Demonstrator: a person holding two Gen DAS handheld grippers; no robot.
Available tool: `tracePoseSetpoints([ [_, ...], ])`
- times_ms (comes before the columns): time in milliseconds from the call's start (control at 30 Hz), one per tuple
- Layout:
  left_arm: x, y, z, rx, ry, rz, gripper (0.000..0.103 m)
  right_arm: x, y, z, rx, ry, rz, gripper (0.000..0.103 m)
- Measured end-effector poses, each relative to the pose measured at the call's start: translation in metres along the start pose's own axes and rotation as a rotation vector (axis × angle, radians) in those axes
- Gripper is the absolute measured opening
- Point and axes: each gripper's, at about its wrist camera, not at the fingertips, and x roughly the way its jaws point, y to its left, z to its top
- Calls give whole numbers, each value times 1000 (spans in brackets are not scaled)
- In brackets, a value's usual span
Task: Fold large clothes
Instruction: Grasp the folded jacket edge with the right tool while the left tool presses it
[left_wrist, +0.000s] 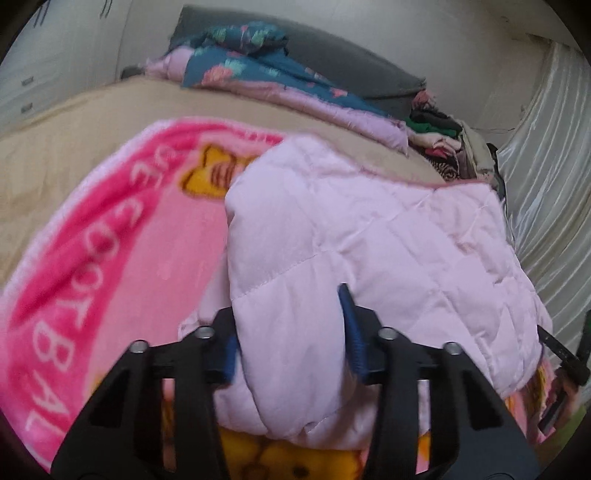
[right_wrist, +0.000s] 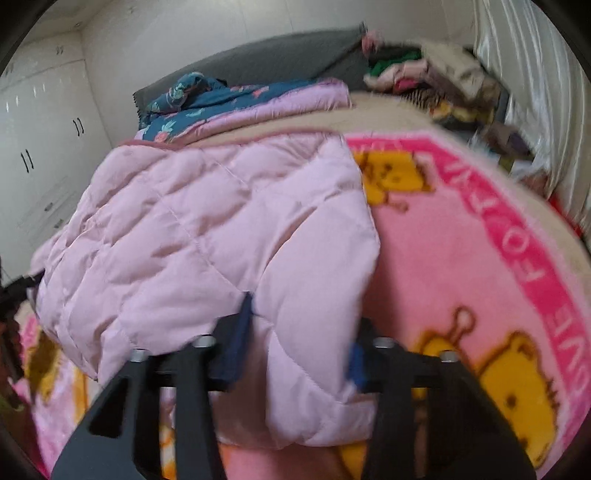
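Quilted pink jacket (left_wrist: 369, 236) folded on the pink cartoon blanket (left_wrist: 110, 266).
Its long axis runs between the left gripper (left_wrist: 291, 332) and right gripper (right_wrist: 301, 332), whose spread jaws straddle its near edge; beyond it, a grey headboard (right_wrist: 277, 55).

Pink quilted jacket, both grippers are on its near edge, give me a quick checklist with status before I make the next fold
1. Left gripper straddles the pink quilted jacket near edge: ok.
2. Right gripper straddles the same edge: ok.
3. Fingers firmly clamped on fabric: cannot tell, jaws look wide.
4. Jacket lies on the pink cartoon blanket: ok.
5. Space beyond the jacket before the teal floral quilt: ok, tan sheet showing.
6. Jacket's far edge squared: cannot tell.
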Motion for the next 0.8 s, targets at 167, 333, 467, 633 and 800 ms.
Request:
tracePoseSetpoints([
  [167,-4,-22,28,57,-111,41,29,3,-3,22,73,-57,-64,25],
  [333,15,-27,36,51,-126,85,29,29,-12,31,164,-18,-104,25],
  [467,31,-25,42,37,-111,86,29,44,-14,34,189,11,-128,25],
  [633,47,-23,45,51,-89,100,29,57,-15,31,183,42,-150,25],
  [800,59,-16,42,45,-52,98,30,71,-15,25,189,61,-167,27],
])
